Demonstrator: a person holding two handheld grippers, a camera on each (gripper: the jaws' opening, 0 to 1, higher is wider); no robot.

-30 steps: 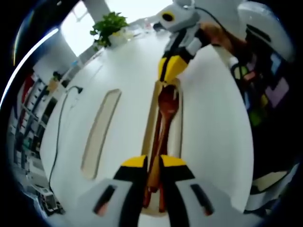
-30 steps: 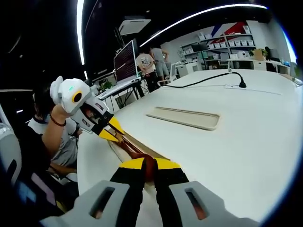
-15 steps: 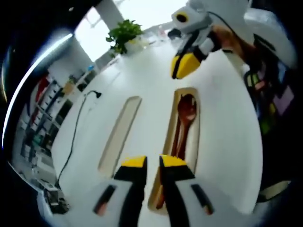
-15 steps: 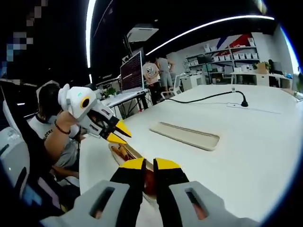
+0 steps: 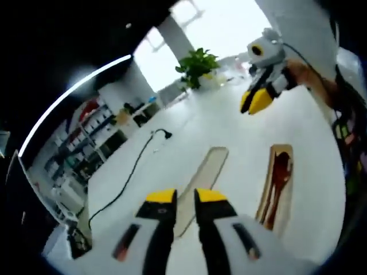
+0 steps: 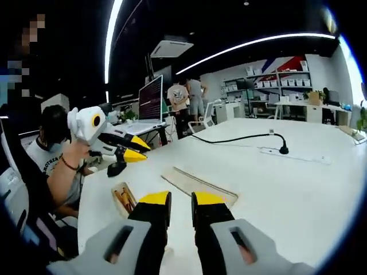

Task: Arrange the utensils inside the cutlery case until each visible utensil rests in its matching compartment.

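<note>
Your left gripper point(image 5: 179, 197) and right gripper point(image 6: 181, 200) both hang above the table point(image 5: 229, 123), jaws slightly parted, pinching nothing. The wooden utensils point(image 5: 279, 175) lie in the cutlery case point(image 5: 277, 189) near your table edge: light, stiff, smooth, so grip mid-handle. The lid point(image 5: 202, 186) lies beside it, with open room beyond.

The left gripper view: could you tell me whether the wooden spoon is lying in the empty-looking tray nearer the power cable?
No, the wooden spoon lies in the other cutlery tray, farther from the power cable.
</note>
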